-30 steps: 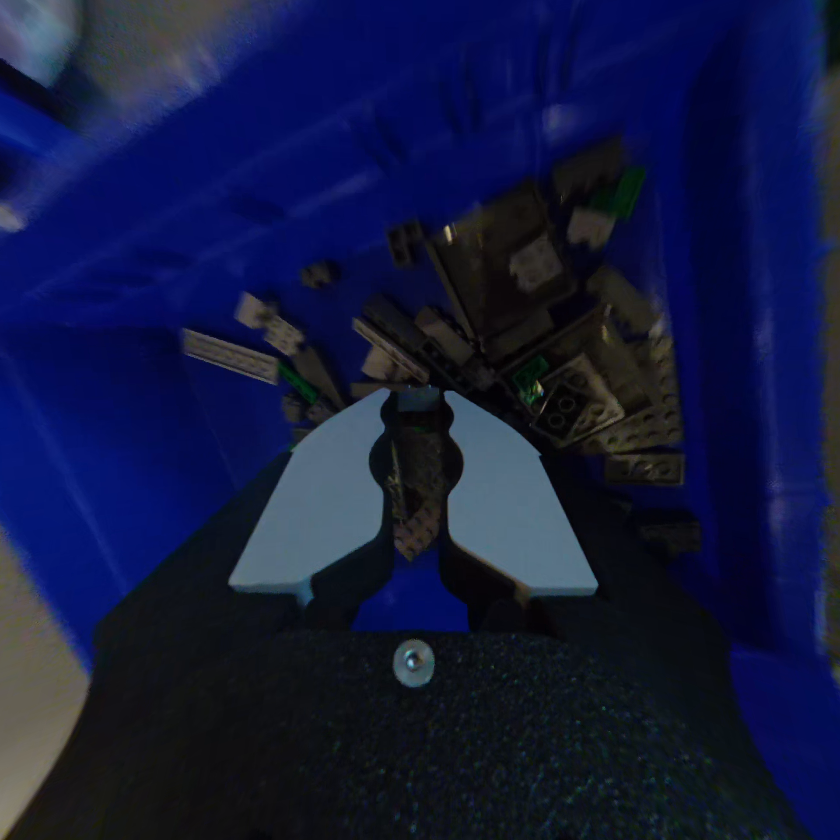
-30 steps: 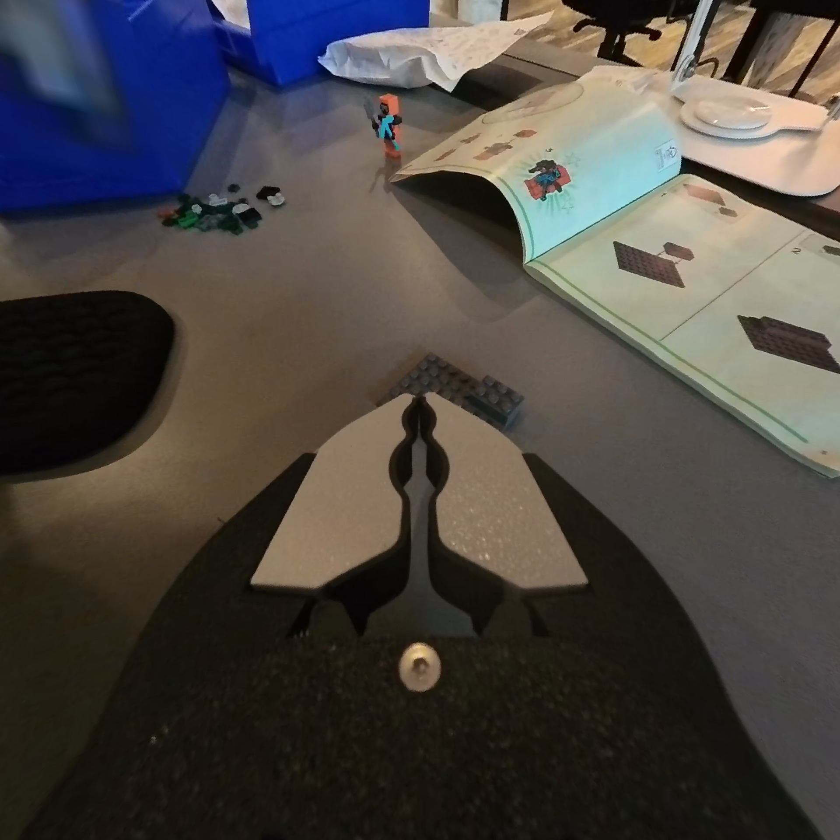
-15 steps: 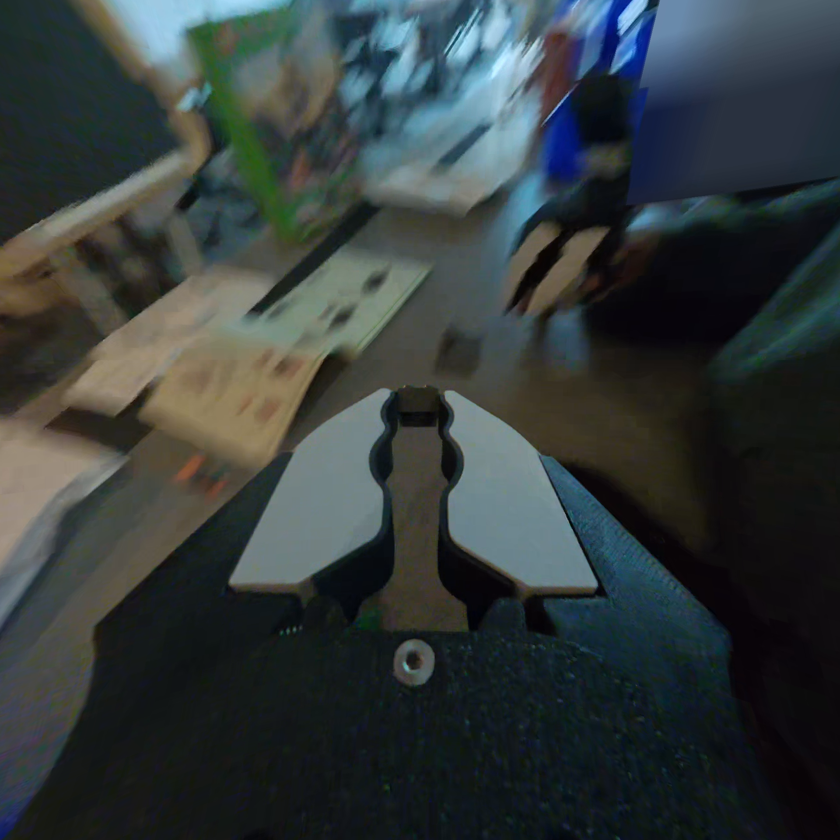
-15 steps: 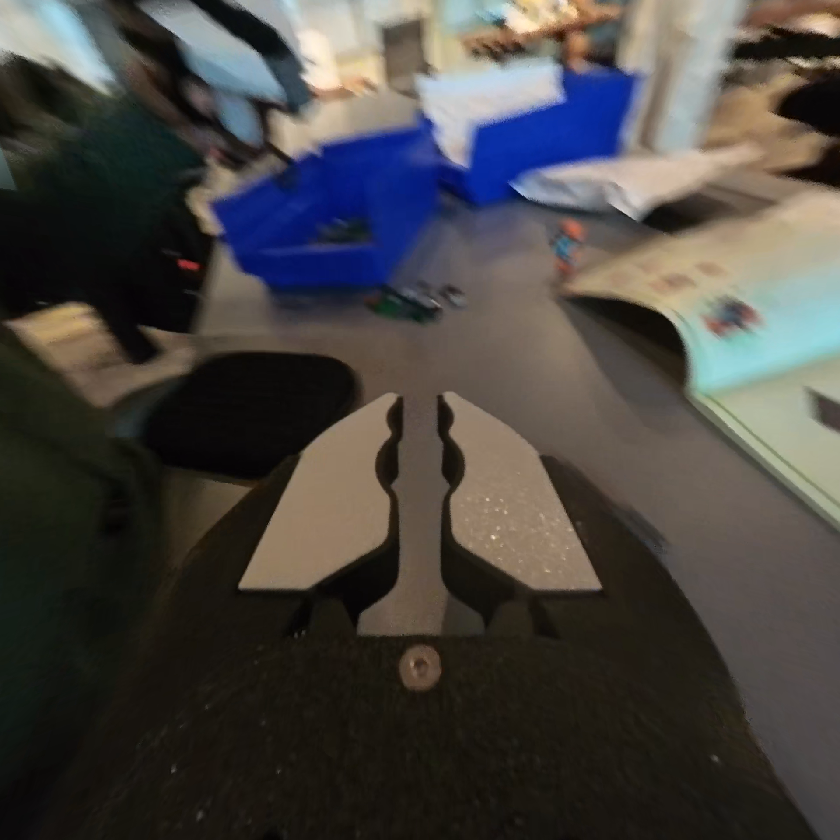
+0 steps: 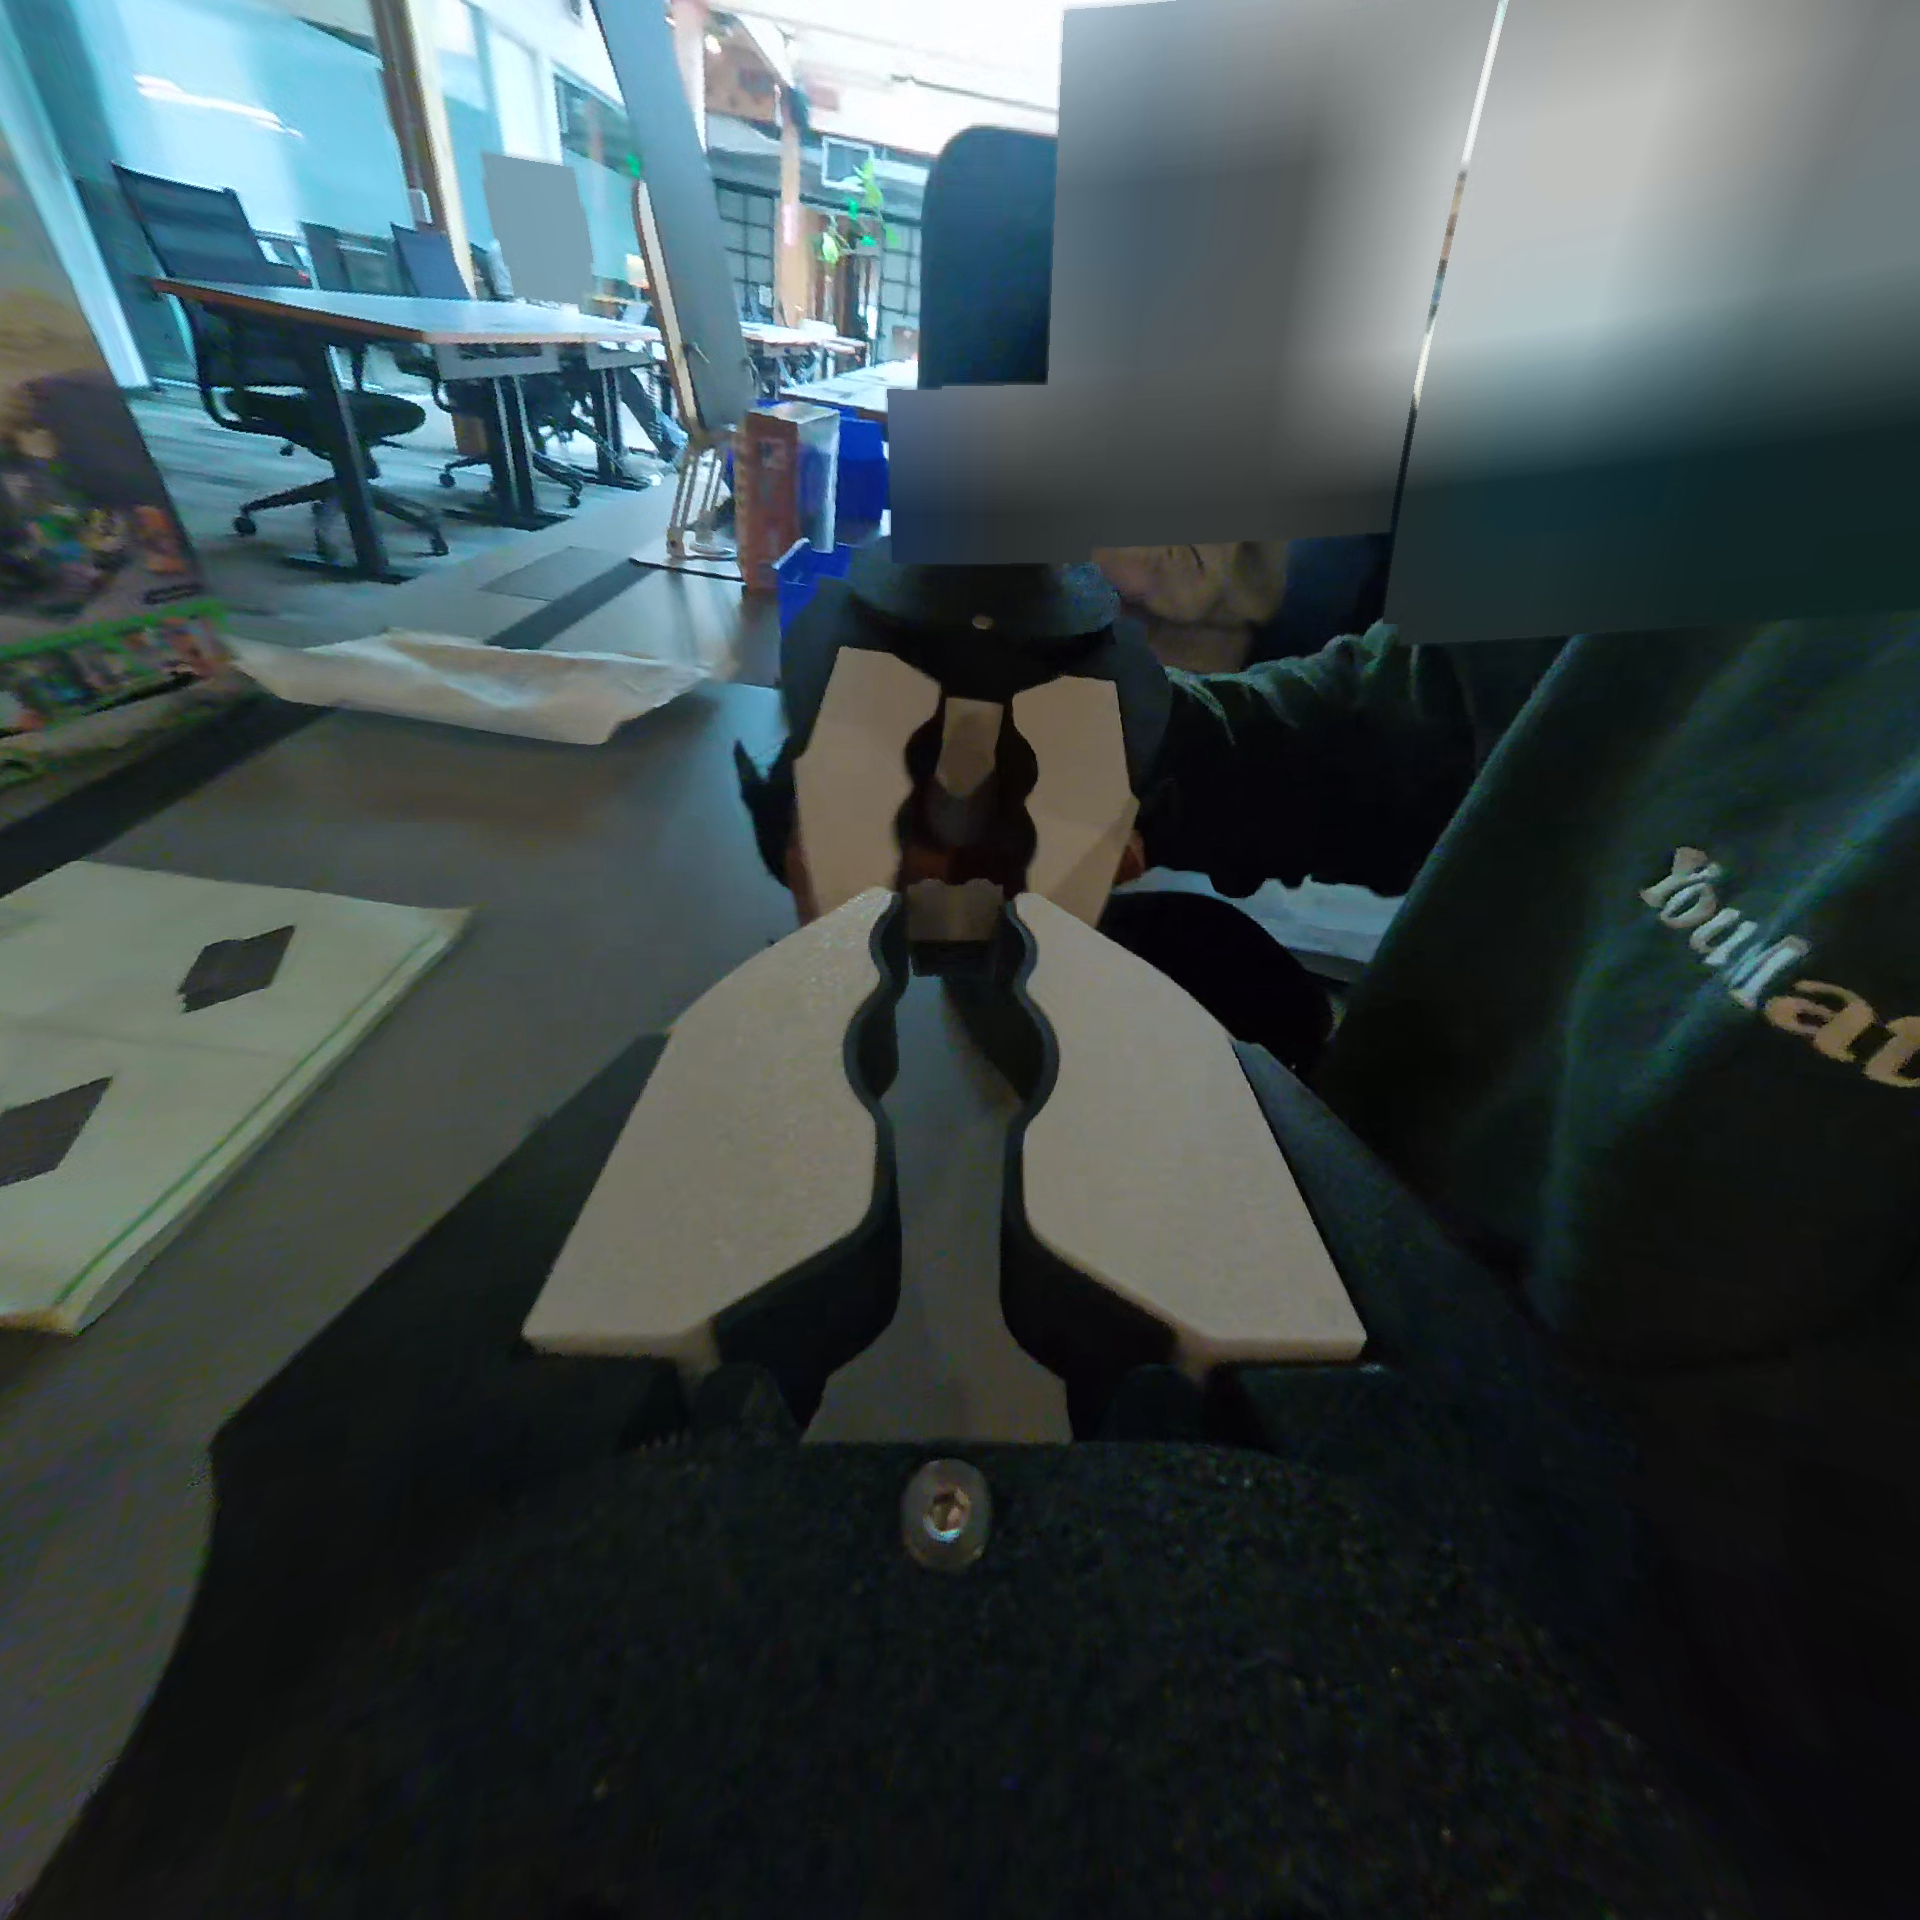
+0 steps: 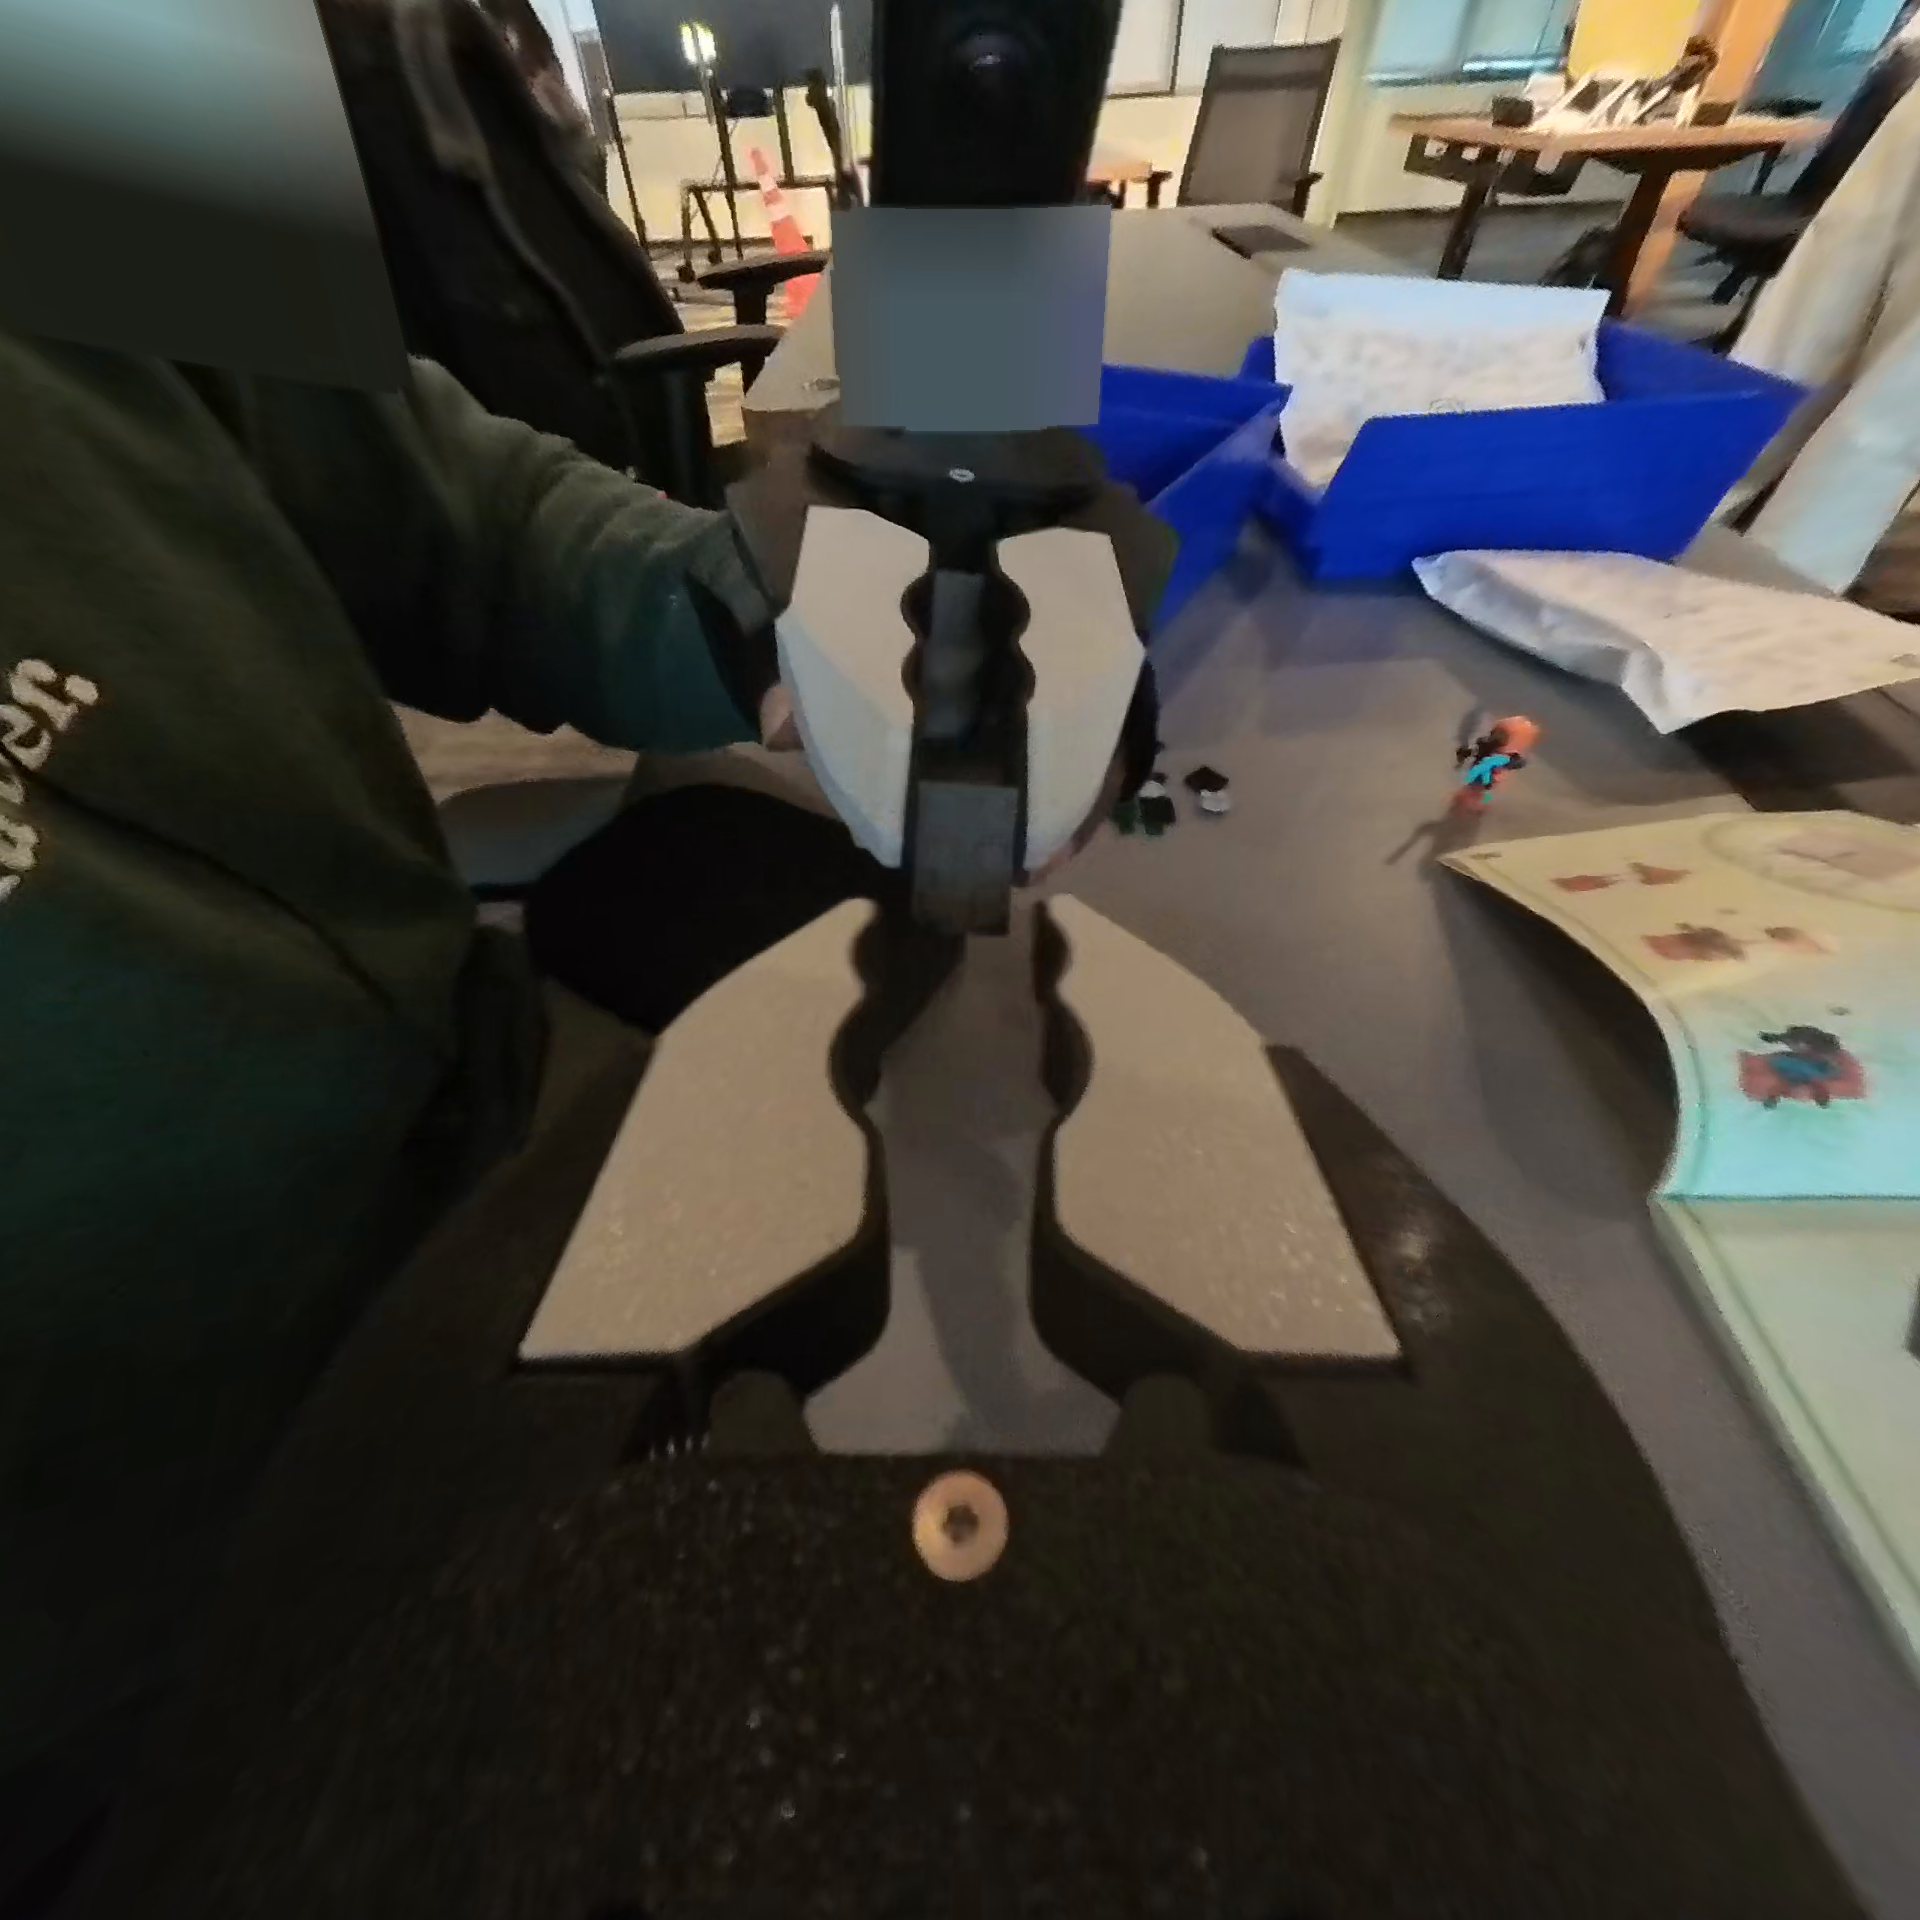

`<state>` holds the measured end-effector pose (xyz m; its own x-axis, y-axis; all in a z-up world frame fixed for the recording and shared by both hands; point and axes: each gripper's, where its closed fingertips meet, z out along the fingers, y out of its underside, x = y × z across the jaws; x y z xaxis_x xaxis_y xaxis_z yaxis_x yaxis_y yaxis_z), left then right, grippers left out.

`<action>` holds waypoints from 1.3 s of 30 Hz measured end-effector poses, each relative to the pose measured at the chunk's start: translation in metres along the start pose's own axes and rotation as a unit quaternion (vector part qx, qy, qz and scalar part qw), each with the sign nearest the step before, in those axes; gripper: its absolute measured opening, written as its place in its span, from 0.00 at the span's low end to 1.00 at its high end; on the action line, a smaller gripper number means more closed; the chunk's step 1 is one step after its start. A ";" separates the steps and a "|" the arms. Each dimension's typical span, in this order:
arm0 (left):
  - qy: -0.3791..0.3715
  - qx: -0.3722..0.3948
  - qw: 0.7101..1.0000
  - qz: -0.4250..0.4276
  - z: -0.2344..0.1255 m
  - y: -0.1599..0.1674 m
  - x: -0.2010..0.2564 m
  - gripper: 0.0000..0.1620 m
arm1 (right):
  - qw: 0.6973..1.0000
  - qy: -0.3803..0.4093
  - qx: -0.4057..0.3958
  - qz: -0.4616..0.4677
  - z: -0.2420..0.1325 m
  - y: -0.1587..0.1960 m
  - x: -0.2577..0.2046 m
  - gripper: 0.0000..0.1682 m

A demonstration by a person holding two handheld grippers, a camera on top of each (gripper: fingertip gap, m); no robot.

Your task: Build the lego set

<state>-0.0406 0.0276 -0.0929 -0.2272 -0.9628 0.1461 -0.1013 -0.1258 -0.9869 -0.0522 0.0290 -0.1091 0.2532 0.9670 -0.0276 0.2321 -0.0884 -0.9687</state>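
The left gripper (image 5: pixel 954 914) pinched a small grey brick (image 5: pixel 951 912) at its tips, raised tip-to-tip toward the right gripper (image 6: pixel 992 925) — whose jaws stood slightly apart, empty, seemingly ready to receive it. Beyond, loose pieces (image 6: pixel 1174 805) and a minifigure (image 6: pixel 1494 764) waited on the table (image 6: pixel 1299 831) beside the open instruction booklet (image 6: pixel 1787 997) — blue bins (image 6: pixel 1507 468) farthest back.
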 end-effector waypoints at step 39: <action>-0.075 -0.156 0.982 0.080 0.031 0.080 -0.032 0.10 | 0.960 0.002 -0.263 -0.093 -0.016 0.085 0.027 0.18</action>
<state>-0.0108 0.0412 -0.1790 -0.1207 -0.9917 -0.0433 -0.3726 0.0857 -0.9240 -0.0102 0.0434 -0.1885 0.1653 0.9769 0.1354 0.7162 -0.0245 -0.6975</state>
